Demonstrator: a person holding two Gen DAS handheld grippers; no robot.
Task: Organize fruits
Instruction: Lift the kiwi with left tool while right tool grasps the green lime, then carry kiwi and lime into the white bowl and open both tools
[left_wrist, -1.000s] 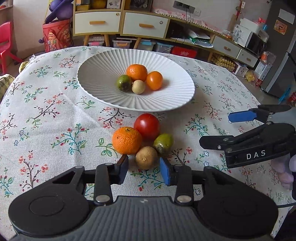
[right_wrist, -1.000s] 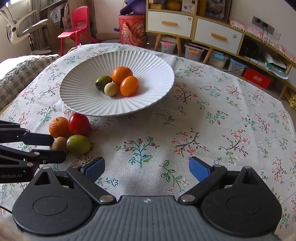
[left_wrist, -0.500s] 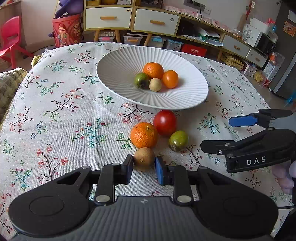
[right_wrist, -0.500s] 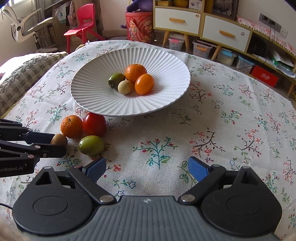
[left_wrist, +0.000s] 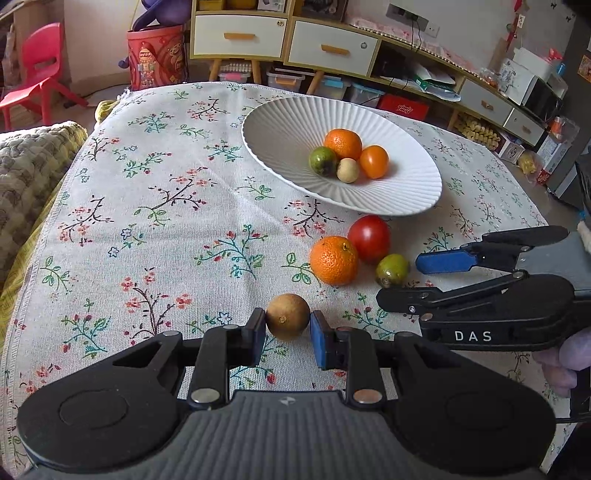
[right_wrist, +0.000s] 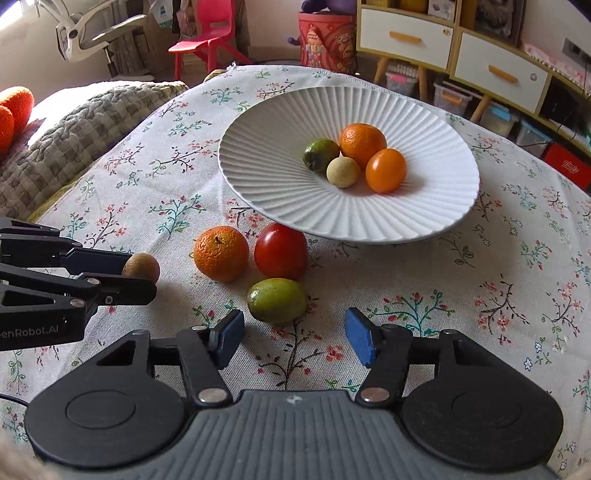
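Note:
My left gripper (left_wrist: 288, 334) is shut on a small brown round fruit (left_wrist: 287, 316), held clear of the other fruit; it also shows in the right wrist view (right_wrist: 142, 268). An orange (left_wrist: 333, 260), a red tomato (left_wrist: 368, 238) and a green fruit (left_wrist: 392, 270) lie on the cloth by the white ribbed plate (left_wrist: 288, 125). The plate holds an orange, a green fruit, a pale round fruit and a small orange fruit. My right gripper (right_wrist: 293, 338) is open, just short of the green fruit (right_wrist: 277, 300).
The table has a floral cloth (left_wrist: 166, 206). A knitted blanket (right_wrist: 74, 136) lies off the table's left edge. Cabinets with drawers (left_wrist: 288, 40), storage boxes and a red chair (left_wrist: 37, 77) stand beyond the far edge.
My left gripper closed on the brown fruit and drew it away from the group, towards the left. My right gripper moved forward to the green fruit.

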